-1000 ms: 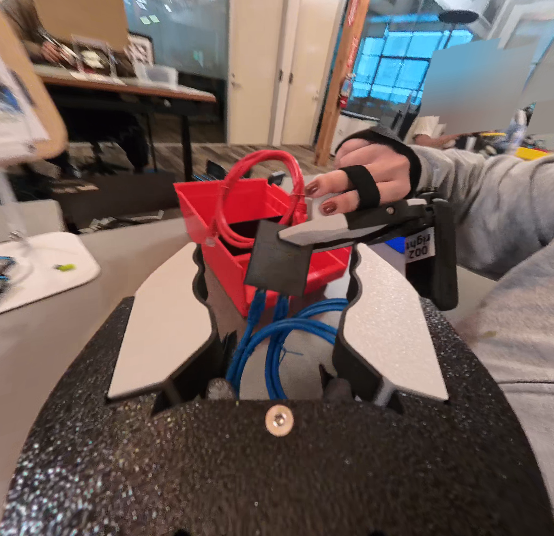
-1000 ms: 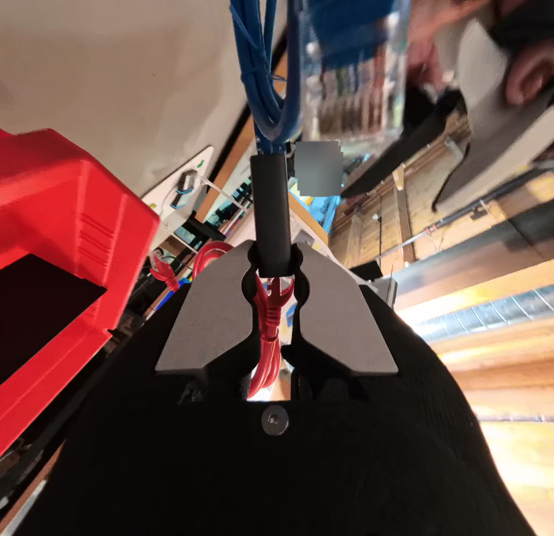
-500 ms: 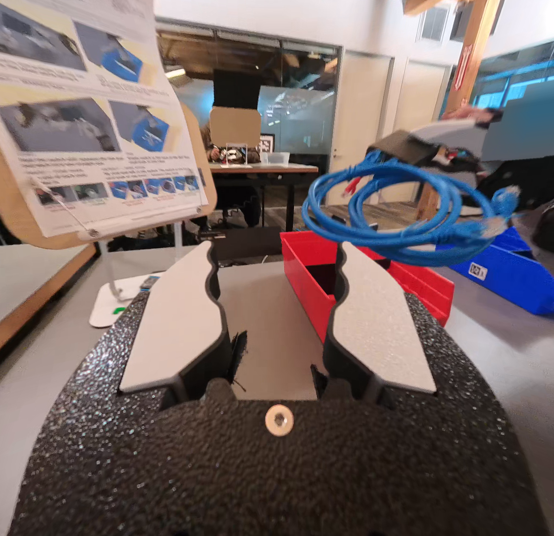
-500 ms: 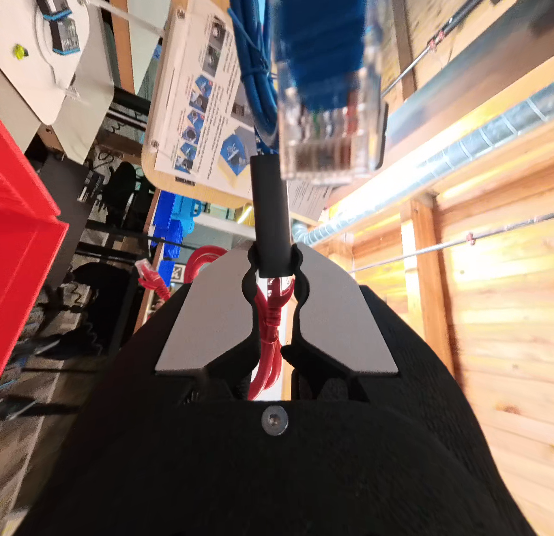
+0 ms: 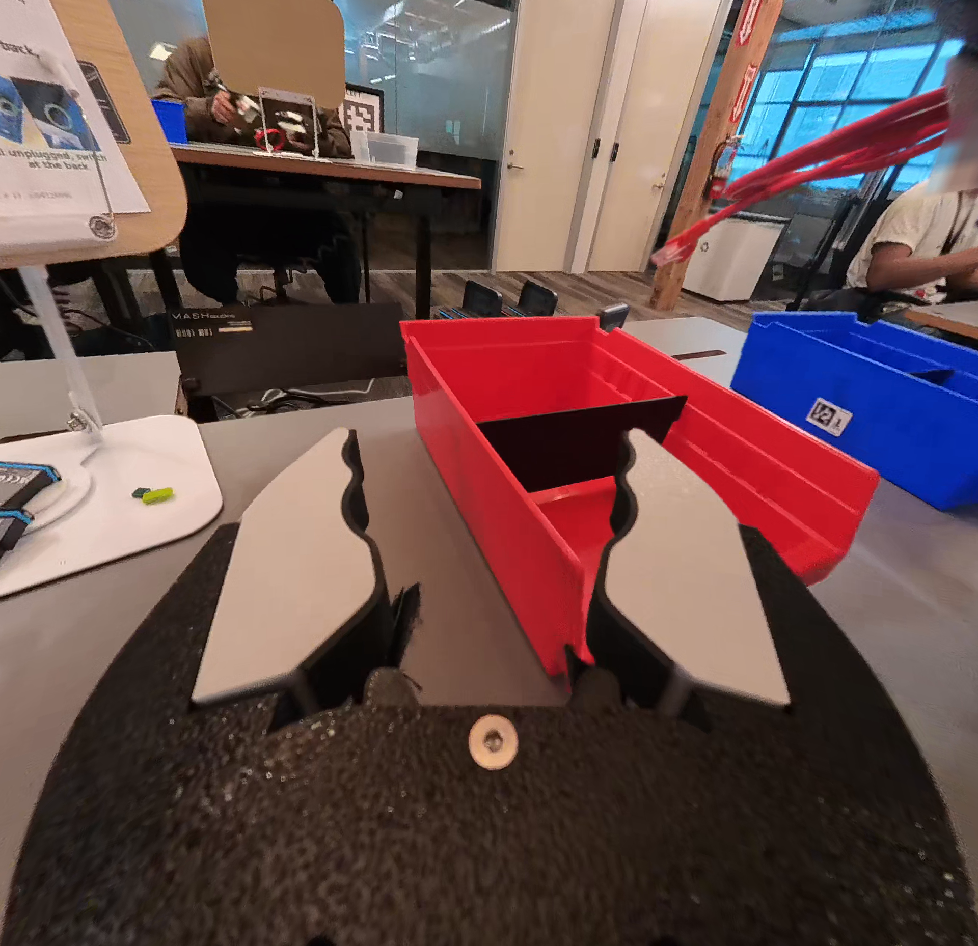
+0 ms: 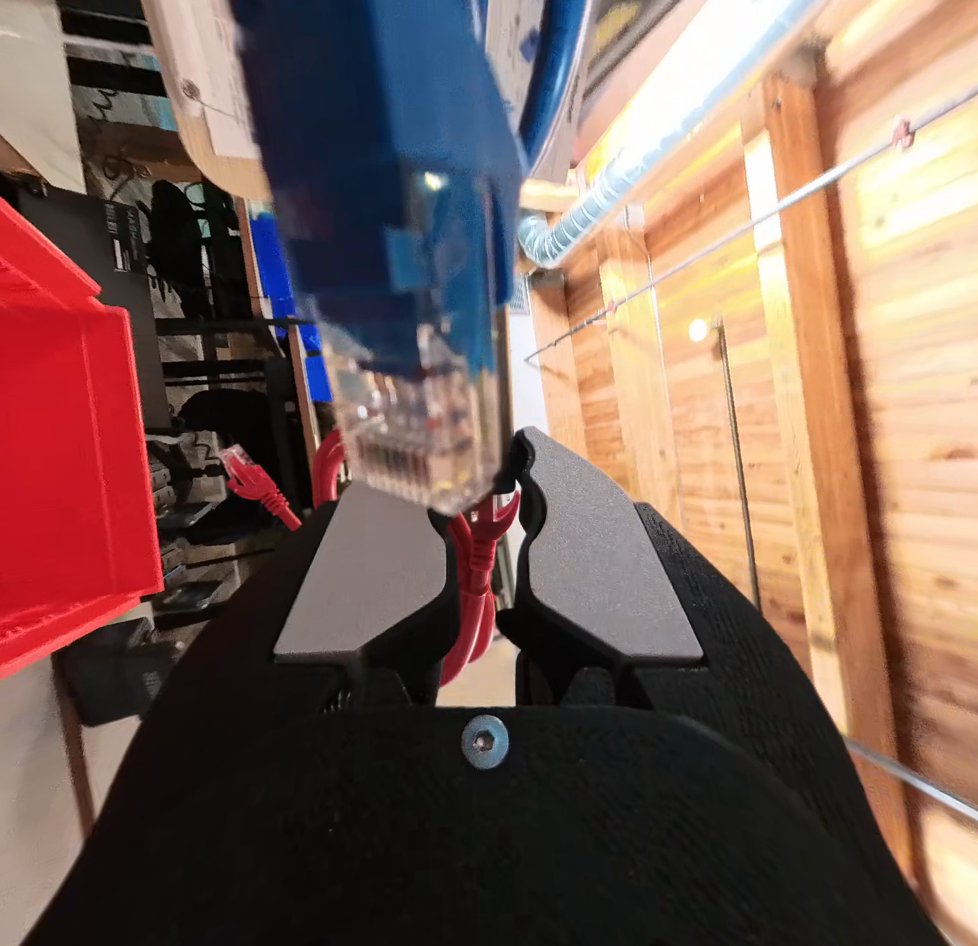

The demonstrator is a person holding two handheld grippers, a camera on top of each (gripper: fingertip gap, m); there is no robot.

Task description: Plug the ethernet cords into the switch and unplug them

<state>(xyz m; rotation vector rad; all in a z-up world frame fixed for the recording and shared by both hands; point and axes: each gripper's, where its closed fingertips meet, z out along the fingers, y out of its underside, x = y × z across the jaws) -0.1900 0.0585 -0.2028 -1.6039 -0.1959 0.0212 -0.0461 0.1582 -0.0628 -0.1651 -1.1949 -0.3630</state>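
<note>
Right now the left gripper (image 5: 489, 439) sits low over the grey table (image 5: 116, 629), fingers (image 5: 296, 550) spread wide with nothing between them. Dead ahead, centre of the left wrist view: the red bin (image 5: 741, 476), its black divider (image 5: 571, 434) standing across the middle and the visible compartments bare. A blue bin (image 5: 868, 402) sits beside it at right. A white stand base (image 5: 132, 502) is at left with a small green bit on it.

The red ethernet cord (image 5: 825, 153) streaks through the air at upper right of that view, blurred, with the plug end hanging at about mid-height.

In the right wrist view a blue ethernet plug (image 6: 402, 286) hangs very close to the lens, blurred, covering the fingertips of the right gripper (image 6: 476, 476). Its fingers (image 6: 598, 550) stand only narrowly apart, with red cord (image 6: 476, 577) running through the gap. Can't tell what the tips are clamping. The switch itself I can't pick out.
</note>
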